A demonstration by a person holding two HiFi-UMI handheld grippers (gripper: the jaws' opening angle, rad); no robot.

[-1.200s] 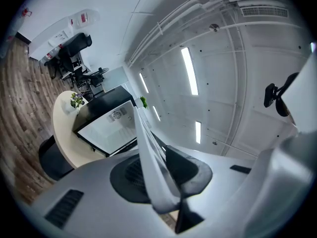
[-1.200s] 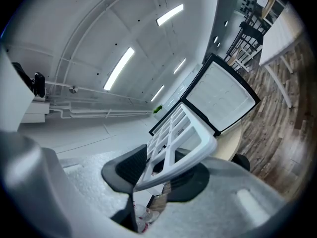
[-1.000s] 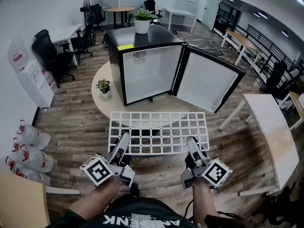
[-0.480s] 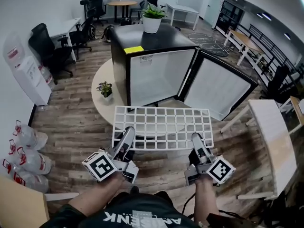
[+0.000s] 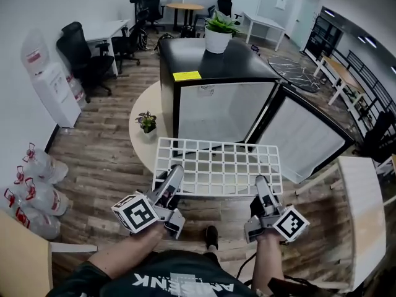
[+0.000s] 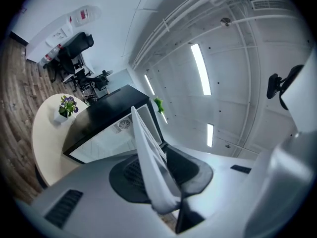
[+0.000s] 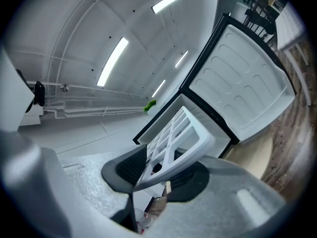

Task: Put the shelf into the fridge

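Note:
A white grid shelf (image 5: pixel 216 166) hangs level in the air in front of the black mini fridge (image 5: pixel 210 73). The fridge door (image 5: pixel 309 138) swings open to the right, and the white inside (image 5: pixel 223 113) shows. My left gripper (image 5: pixel 175 173) grips the shelf's near left edge; its jaws are opening a little, with the shelf (image 6: pixel 148 152) still pressed between the pads. At the near right edge, my right gripper (image 5: pixel 261 183) is shut on the shelf (image 7: pixel 181 133). The open door (image 7: pixel 247 98) appears beyond it.
The fridge stands on a round pale platform (image 5: pixel 145 144) with a small potted plant (image 5: pixel 147 122) on it. A larger plant (image 5: pixel 218 36) sits on the fridge top. A water dispenser (image 5: pixel 52 85) stands at the left and a white table (image 5: pixel 365 215) at the right.
Both grippers and the shelf have come closer to the fridge. The fridge looms larger, and the shelf's far edge now nearly reaches its open front.

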